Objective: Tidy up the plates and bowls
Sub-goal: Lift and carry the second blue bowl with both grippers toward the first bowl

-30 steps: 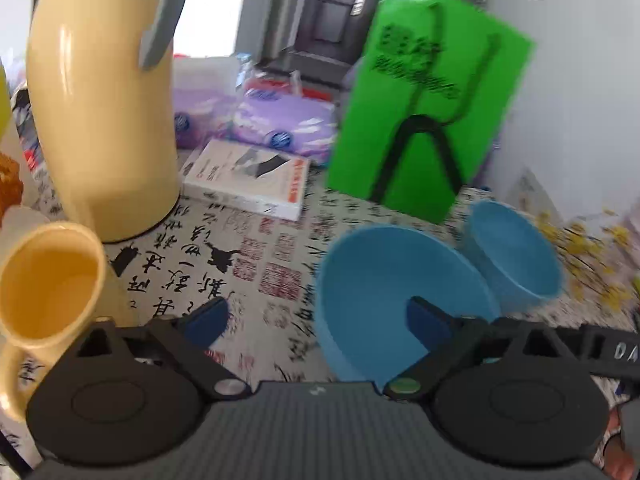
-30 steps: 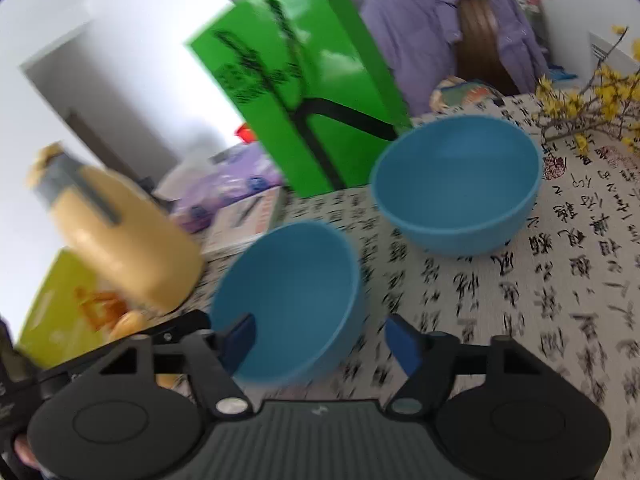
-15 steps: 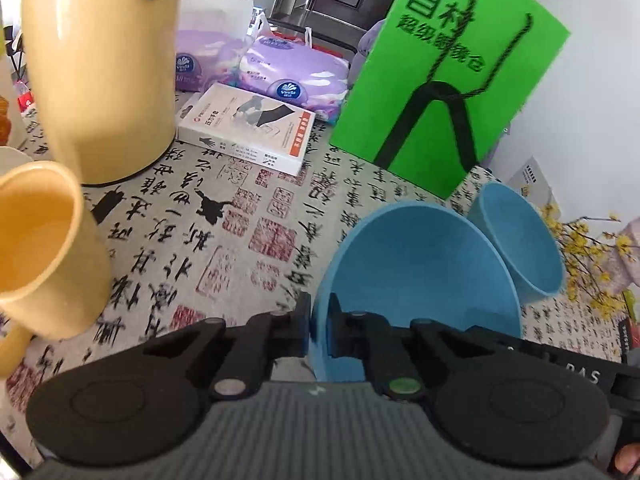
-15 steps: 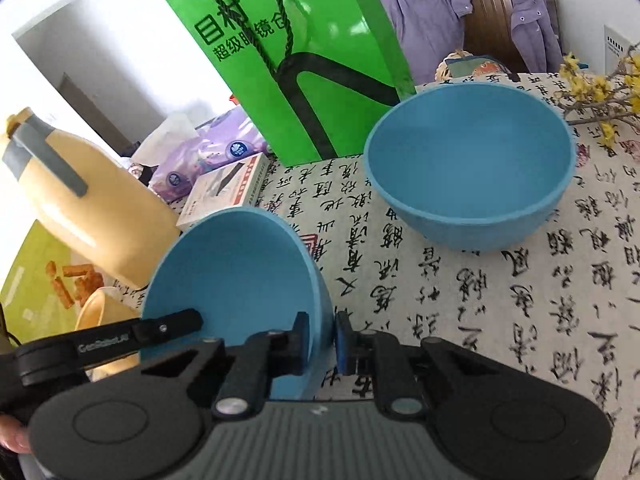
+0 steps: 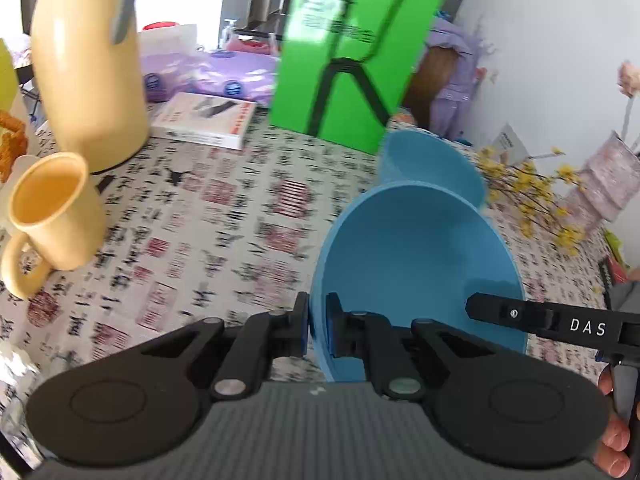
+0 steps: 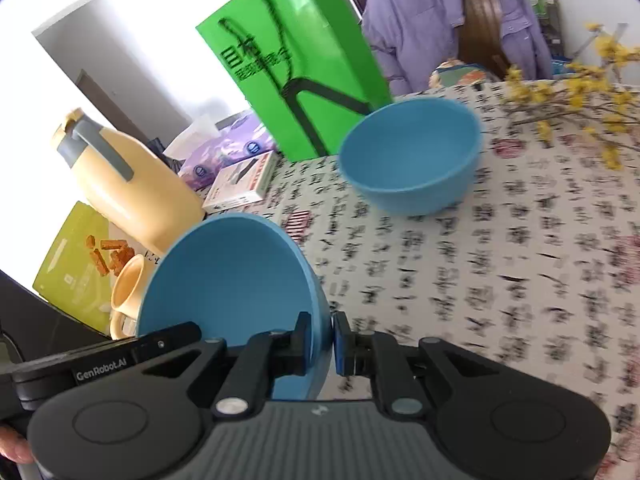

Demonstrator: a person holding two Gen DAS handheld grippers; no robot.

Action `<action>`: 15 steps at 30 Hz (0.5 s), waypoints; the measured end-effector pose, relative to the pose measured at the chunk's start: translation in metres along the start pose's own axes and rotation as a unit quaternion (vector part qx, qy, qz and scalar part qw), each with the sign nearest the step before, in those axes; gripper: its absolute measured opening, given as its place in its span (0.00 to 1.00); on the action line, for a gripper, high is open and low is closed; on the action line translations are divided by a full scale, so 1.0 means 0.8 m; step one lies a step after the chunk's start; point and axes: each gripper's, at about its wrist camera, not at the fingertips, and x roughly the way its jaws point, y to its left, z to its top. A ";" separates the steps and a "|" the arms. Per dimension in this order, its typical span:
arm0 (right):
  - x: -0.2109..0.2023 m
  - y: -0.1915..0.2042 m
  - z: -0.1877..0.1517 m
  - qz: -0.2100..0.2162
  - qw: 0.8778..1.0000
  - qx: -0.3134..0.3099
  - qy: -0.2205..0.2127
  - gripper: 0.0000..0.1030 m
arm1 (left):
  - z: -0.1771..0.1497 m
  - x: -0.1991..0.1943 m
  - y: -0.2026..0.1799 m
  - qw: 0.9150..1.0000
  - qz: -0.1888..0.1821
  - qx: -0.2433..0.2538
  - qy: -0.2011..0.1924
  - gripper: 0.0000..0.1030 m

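Both grippers clamp one blue bowl: the left gripper (image 5: 317, 330) pinches its left rim, the right gripper (image 6: 321, 338) its right rim. The bowl (image 5: 416, 264) is tilted between them, over the table (image 5: 208, 216). Beyond it, ahead, sits a second bowl (image 6: 412, 156), a green bag (image 5: 352, 60) behind

"DAS" read in white on the black arm of the right gripper (image 5: 560, 322), "GenRobot.AI" read on the black arm of the left gripper (image 6: 108, 360), print on the green bag (image 6: 296, 80) too blurred to be read
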 end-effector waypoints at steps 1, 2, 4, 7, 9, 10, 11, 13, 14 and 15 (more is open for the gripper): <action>-0.010 -0.009 -0.002 -0.003 1.000 0.002 -0.003 0.11 | -0.004 -0.001 -0.013 1.000 -0.002 0.006 0.000 0.08; -0.021 -0.018 -0.003 -0.006 1.000 0.005 -0.006 0.11 | -0.007 -0.001 -0.025 1.000 -0.004 0.013 0.000 0.08; -0.041 -0.038 -0.006 -0.013 1.000 0.015 -0.012 0.11 | -0.012 -0.001 -0.052 1.000 -0.013 0.023 0.003 0.09; -0.069 -0.073 -0.007 -0.025 0.999 0.031 -0.021 0.10 | -0.020 0.003 -0.095 0.999 -0.028 0.039 0.007 0.09; -0.090 -0.097 -0.008 -0.035 0.998 0.043 -0.027 0.10 | -0.025 0.008 -0.123 0.998 -0.039 0.050 0.012 0.10; -0.099 -0.109 -0.009 -0.039 0.998 0.048 -0.031 0.10 | -0.028 0.010 -0.137 0.997 -0.044 0.055 0.015 0.10; -0.108 -0.120 -0.010 -0.044 0.997 0.053 -0.034 0.10 | -0.031 0.012 -0.151 0.997 -0.049 0.061 0.017 0.10; -0.128 -0.142 -0.012 -0.052 0.996 0.063 -0.042 0.10 | -0.036 0.015 -0.177 0.996 -0.059 0.070 0.021 0.10; -0.136 -0.150 -0.014 -0.057 0.995 0.066 -0.046 0.10 | -0.040 0.017 -0.190 0.995 -0.063 0.075 0.023 0.10; -0.143 -0.159 -0.015 -0.061 0.995 0.069 -0.049 0.10 | -0.042 0.017 -0.202 0.994 -0.067 0.080 0.024 0.10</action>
